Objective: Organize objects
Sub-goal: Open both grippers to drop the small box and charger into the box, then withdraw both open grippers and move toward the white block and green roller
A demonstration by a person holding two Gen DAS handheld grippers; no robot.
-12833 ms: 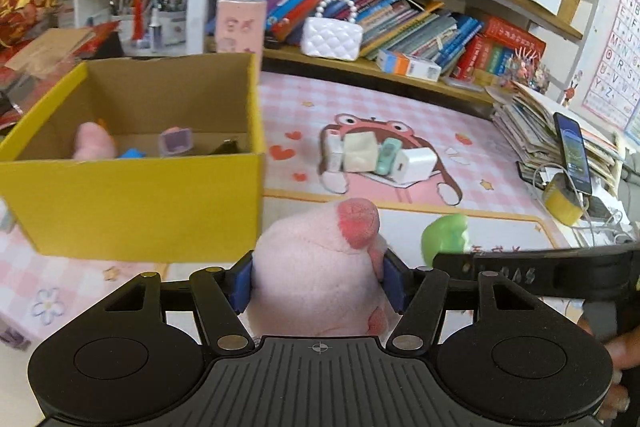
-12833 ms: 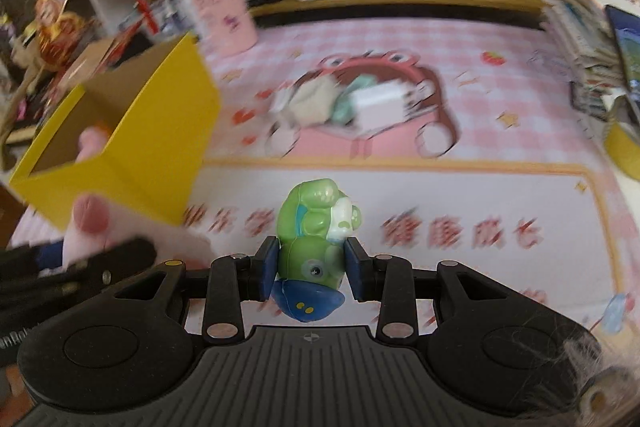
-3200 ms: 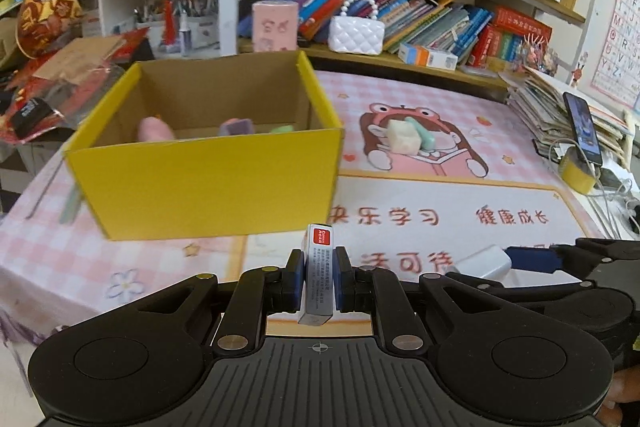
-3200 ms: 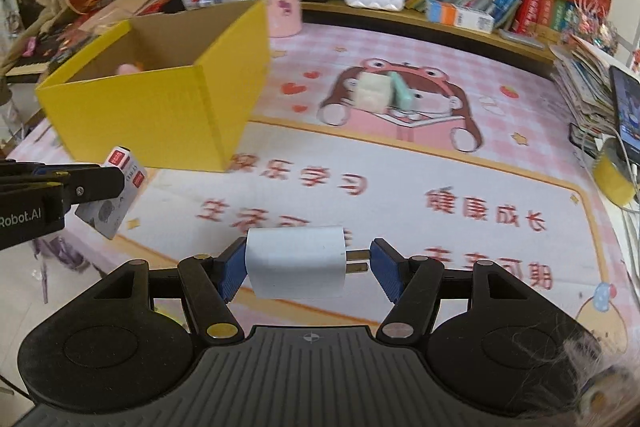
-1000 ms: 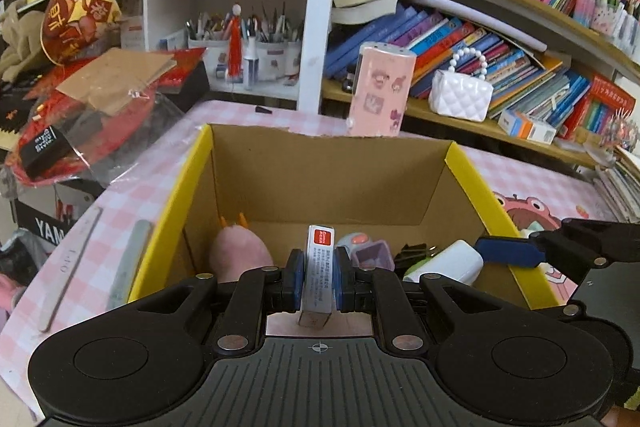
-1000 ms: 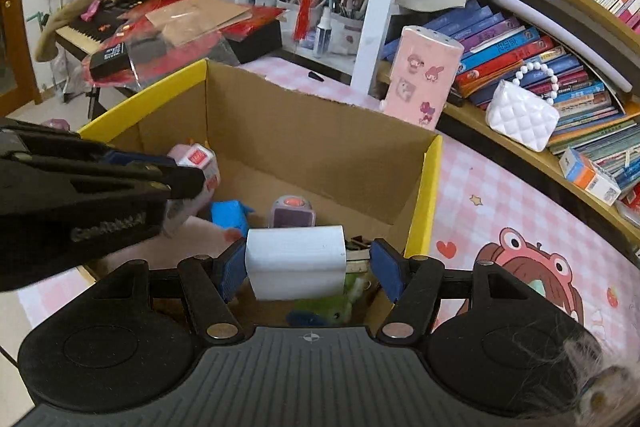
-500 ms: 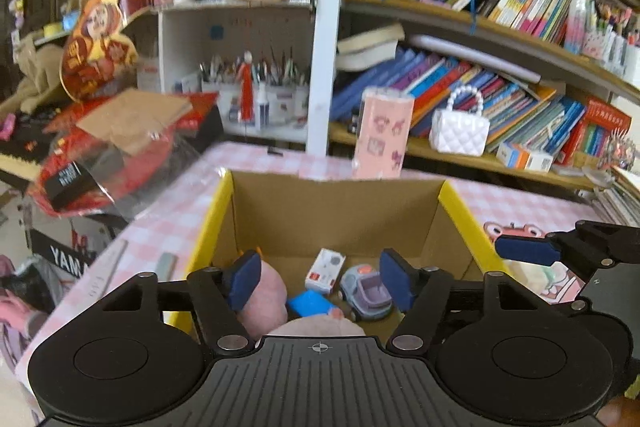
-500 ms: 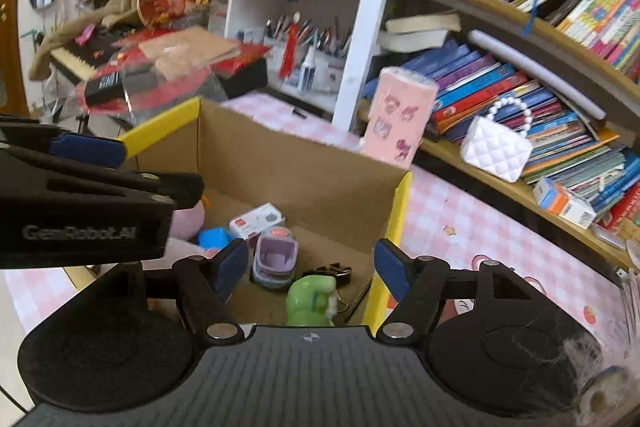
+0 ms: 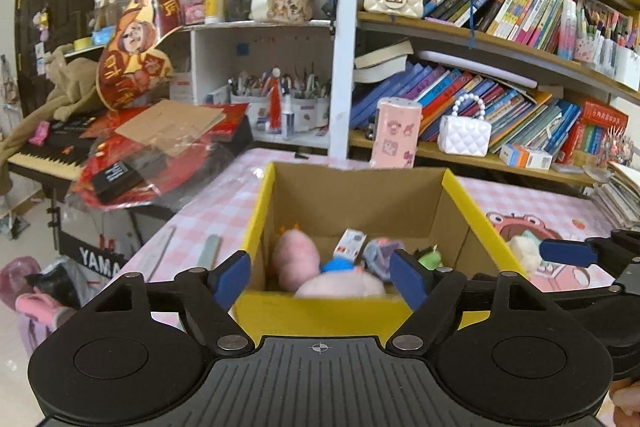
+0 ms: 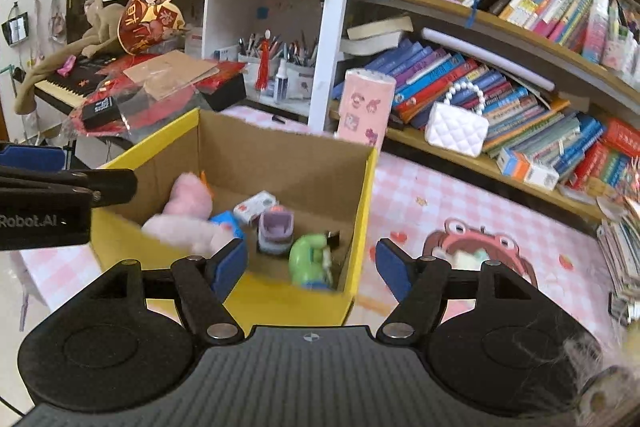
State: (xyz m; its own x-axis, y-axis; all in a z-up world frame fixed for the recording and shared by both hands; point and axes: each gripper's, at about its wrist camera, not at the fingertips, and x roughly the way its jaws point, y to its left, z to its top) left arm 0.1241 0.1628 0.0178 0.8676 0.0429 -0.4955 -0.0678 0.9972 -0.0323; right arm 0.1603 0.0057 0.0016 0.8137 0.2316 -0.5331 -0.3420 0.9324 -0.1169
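Left wrist view: my left gripper (image 9: 320, 277) hangs over the near wall of the yellow cardboard box (image 9: 316, 315), fingers spread wide, nothing between them. Inside the box: pink plush toy (image 9: 298, 259), small white carton w/ red label (image 9: 351, 242), purple-grey toy car (image 9: 380, 251), green frog figure (image 9: 430, 259) partly hidden. Leftover small items (image 9: 524, 253) sit on the pink checked worktop (image 9: 532, 205) right of the box, blurry, look like erasers/blocks. Right gripper's blue finger (image 9: 568, 253) pokes in just beside them.

Right wrist view: right gripper (image 10: 310, 261) also released, empty, above the box's right corner. Same contents visible: plush (image 10: 188, 207), carton (image 10: 256, 207), car (image 10: 276, 227), frog (image 10: 312, 259). Leftovers (image 10: 460, 257) lie on the cartoon frog print, well apart from the box.

Handling guess: leftovers prob light, rigid or slightly rubbery, not fragile; I'd pinch across the short flat sides, one at a time. Plush is soft, squashes; carton crushes if over-squeezed.
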